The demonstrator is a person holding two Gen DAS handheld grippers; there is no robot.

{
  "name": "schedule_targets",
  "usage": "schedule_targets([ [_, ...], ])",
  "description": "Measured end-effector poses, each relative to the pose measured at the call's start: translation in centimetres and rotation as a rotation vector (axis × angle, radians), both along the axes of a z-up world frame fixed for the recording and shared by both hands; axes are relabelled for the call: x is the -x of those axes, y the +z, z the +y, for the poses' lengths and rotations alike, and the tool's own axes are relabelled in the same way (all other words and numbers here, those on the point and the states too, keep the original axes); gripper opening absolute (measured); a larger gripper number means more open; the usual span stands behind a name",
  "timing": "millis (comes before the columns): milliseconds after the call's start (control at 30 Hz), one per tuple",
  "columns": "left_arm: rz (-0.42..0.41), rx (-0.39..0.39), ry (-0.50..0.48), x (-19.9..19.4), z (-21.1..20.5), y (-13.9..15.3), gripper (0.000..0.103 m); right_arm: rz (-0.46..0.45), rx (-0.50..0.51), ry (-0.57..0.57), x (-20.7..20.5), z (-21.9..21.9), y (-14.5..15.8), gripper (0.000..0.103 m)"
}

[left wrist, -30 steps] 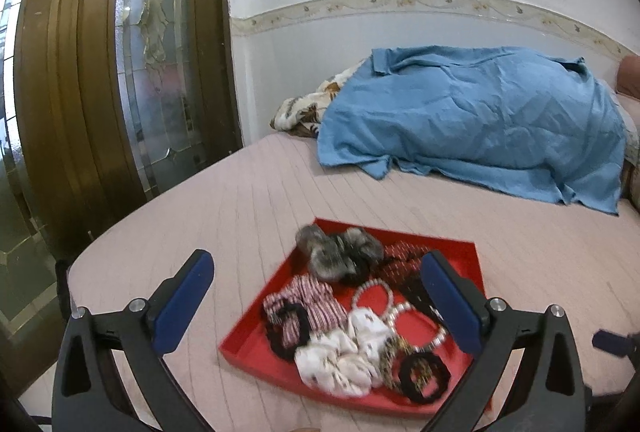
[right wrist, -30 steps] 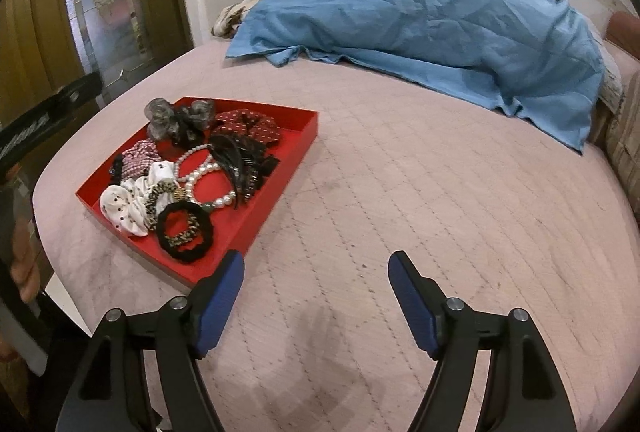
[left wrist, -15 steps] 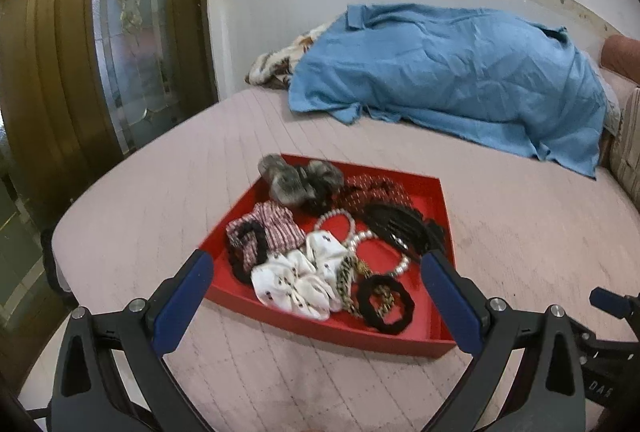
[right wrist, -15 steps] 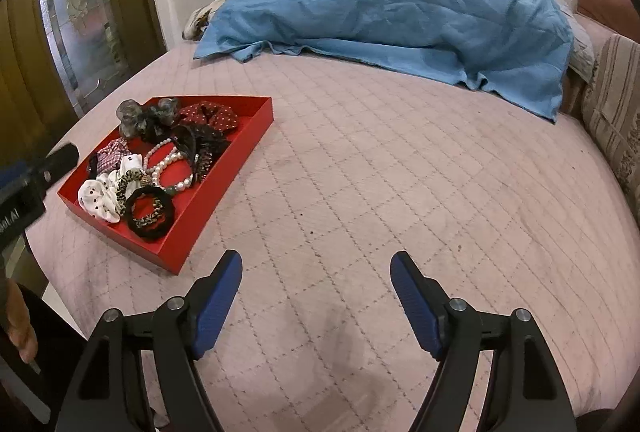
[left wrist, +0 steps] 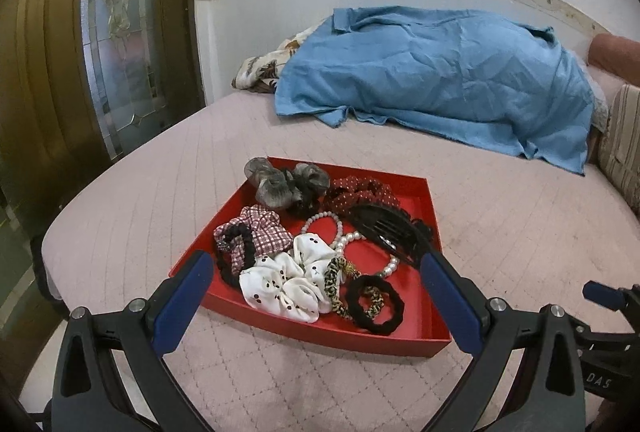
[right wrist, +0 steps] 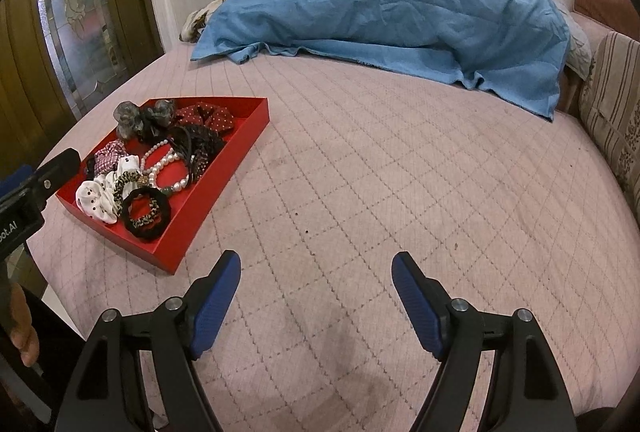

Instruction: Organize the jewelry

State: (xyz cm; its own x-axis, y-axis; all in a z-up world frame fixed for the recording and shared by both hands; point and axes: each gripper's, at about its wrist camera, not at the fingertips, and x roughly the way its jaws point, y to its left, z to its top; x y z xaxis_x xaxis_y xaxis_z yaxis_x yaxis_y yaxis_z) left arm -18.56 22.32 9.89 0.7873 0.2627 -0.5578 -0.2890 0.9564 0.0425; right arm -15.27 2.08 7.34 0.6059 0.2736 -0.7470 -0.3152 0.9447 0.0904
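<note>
A red tray lies on the pink quilted bed and also shows at the left of the right wrist view. It holds a white spotted scrunchie, a black scrunchie, a checked scrunchie, a pearl bracelet, a black hair comb, a red dotted scrunchie and a grey fluffy one. My left gripper is open and empty, just in front of the tray's near edge. My right gripper is open and empty over bare quilt, right of the tray.
A blue sheet covers a heap at the far side of the bed. A striped cushion lies at the right. A wooden and glass door stands to the left. The bed edge runs near the tray's left side.
The left gripper has swung so the tray sits centred between its fingers and closer. The right gripper has turned rightward; the tray slid further left in its view. Both stayed open.
</note>
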Motion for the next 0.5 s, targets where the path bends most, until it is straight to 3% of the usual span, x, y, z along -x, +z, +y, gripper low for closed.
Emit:
schedule_targets([
  [100, 0.004, -0.023, -0.017, -0.1, -0.5, 0.0, 0.103, -0.002, -0.001, -0.001, 0.0, -0.1, -0.1, 0.082],
  [267, -0.067, -0.083, -0.01, 1.0, -1.3, 1.1, 0.103, 0.003, 0.006, -0.008, -0.2, -0.3, -0.3, 0.082],
  [500, -0.102, -0.065, -0.034, 2.1, -2.4, 2.5, 0.103, -0.049, -0.002, -0.049, 0.5, -2.1, 0.3, 0.083],
])
